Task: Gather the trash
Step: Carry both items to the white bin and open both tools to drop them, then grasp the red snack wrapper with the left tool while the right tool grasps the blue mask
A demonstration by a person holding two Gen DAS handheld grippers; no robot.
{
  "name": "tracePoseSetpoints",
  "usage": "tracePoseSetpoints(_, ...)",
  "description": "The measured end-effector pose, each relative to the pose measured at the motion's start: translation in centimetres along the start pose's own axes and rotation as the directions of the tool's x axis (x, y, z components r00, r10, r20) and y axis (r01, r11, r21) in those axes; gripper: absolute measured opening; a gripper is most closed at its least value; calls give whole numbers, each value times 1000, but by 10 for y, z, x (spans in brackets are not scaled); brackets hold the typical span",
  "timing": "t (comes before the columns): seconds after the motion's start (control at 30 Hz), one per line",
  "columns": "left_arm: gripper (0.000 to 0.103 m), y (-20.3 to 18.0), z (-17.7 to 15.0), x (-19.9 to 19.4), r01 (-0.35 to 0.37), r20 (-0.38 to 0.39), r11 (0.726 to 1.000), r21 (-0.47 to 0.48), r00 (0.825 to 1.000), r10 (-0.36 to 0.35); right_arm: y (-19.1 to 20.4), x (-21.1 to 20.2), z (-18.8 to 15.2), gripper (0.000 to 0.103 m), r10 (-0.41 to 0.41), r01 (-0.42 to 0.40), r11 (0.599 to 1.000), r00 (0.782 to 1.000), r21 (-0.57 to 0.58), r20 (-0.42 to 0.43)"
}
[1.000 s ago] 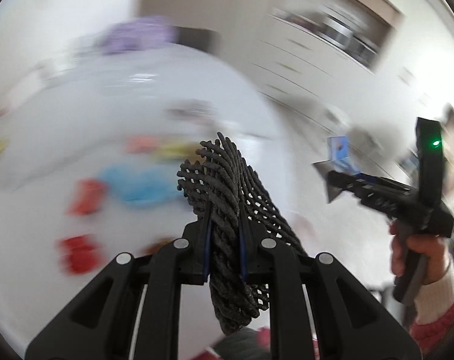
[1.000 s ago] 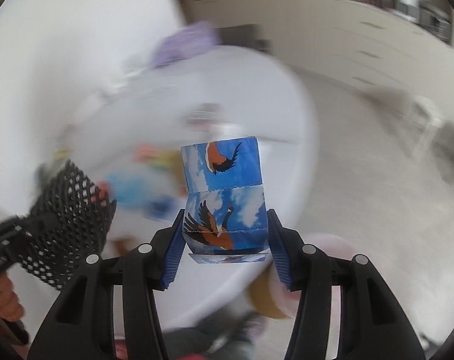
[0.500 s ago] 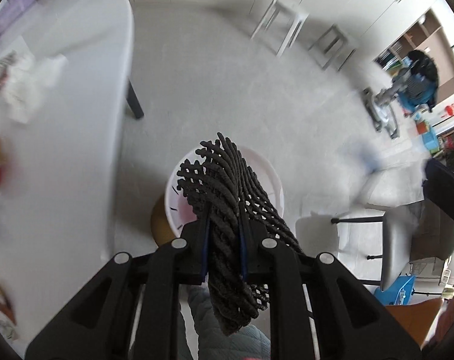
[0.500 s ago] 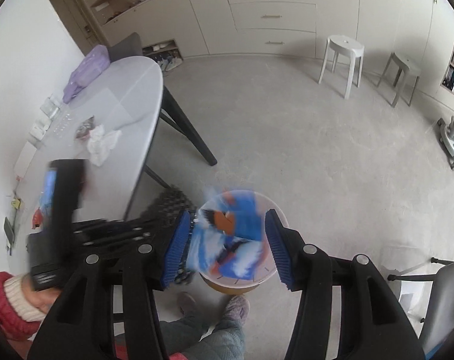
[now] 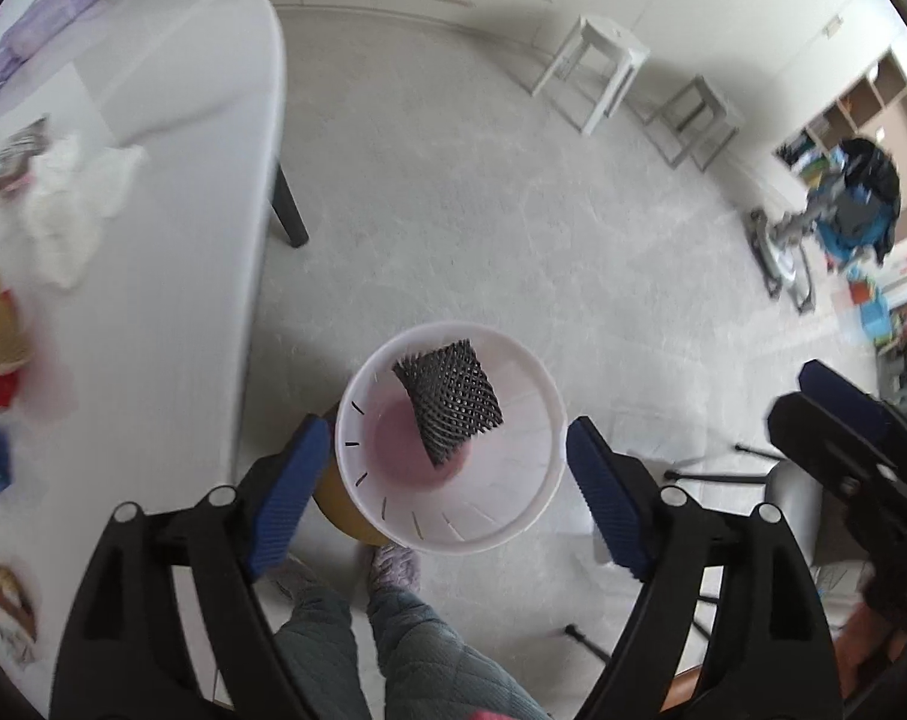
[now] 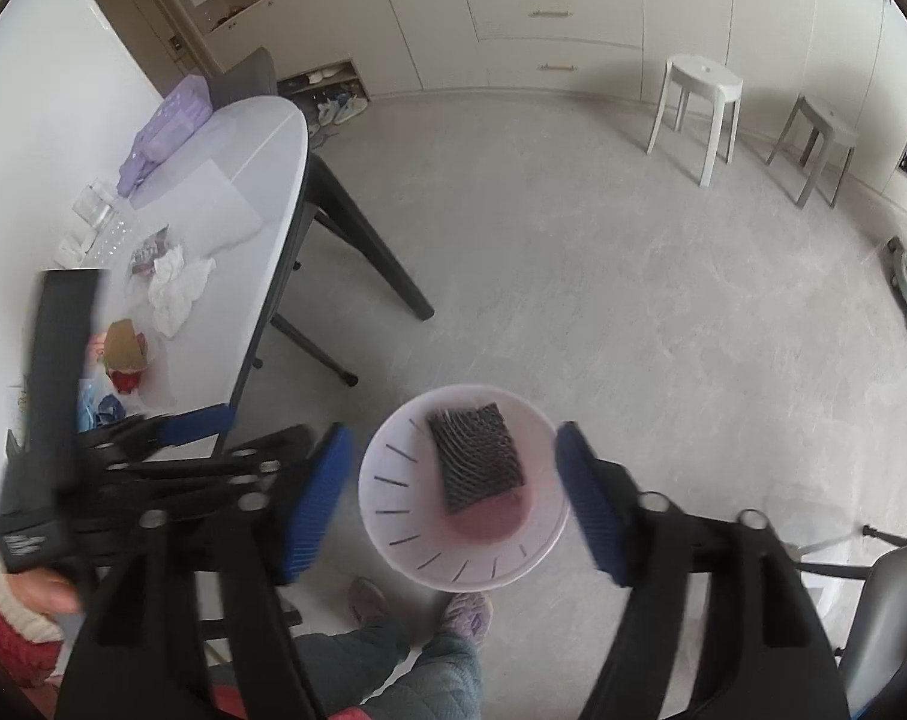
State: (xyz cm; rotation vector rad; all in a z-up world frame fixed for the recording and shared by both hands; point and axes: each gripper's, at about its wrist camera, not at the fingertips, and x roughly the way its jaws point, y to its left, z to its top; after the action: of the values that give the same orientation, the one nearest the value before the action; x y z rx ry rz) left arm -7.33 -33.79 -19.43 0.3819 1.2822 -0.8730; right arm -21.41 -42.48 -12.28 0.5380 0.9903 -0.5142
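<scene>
A white waste bin [image 5: 489,516] [image 6: 405,516] with a pink bottom stands on the floor beside the table. A black mesh sleeve [image 5: 447,408] [image 6: 474,459] lies inside it. My left gripper [image 5: 447,498] [image 6: 237,438] hovers over the bin, jaws opening, nothing between the pads. My right gripper [image 6: 453,504] [image 5: 825,396] hangs beside it over the same bin, jaws also opening and empty. The blue bird-print box is nowhere in sight. On the table [image 5: 171,120] [image 6: 255,138] lie a crumpled white tissue [image 5: 69,210] [image 6: 174,288], a brown paper piece [image 6: 123,342] and red and blue wrappers.
The person's slippered feet [image 5: 393,564] stand just below the bin. Two stools [image 6: 699,102] [image 6: 819,138] stand across the grey floor by the cabinets. A grey chair [image 6: 891,600] is at the right. A purple package [image 6: 165,126] lies at the table's far end.
Both grippers swung from the table to above the bin. The left one opened and the mesh dropped into the bin. The right one opened and the blue box left its jaws.
</scene>
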Motion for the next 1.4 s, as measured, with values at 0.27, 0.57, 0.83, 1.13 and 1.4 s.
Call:
tracePoseSetpoints(0.27,93,12,-14,-83,-9,135,998,-66,991,17,29,-20,11,92,7,-4,997,999,-73,42)
tracePoseSetpoints(0.57,95,31,-23,-115,-14,161,992,-123,986,34,60,-28,11,100,-17,27,991,997,-133,76)
tracePoseSetpoints(0.83,95,44,-30,-127,-27,178,991,-135,983,51,66,-35,9,100,-51,61,992,995,-112,90)
tracePoseSetpoints(1.13,95,137,-54,-177,-125,248,933,-336,944,216,140,-27,38,100,90,-68,969,992,-237,83)
tracePoseSetpoints(1.4,95,266,-101,-204,-269,201,818,-509,886,417,278,14,66,100,249,-226,860,969,-458,-11)
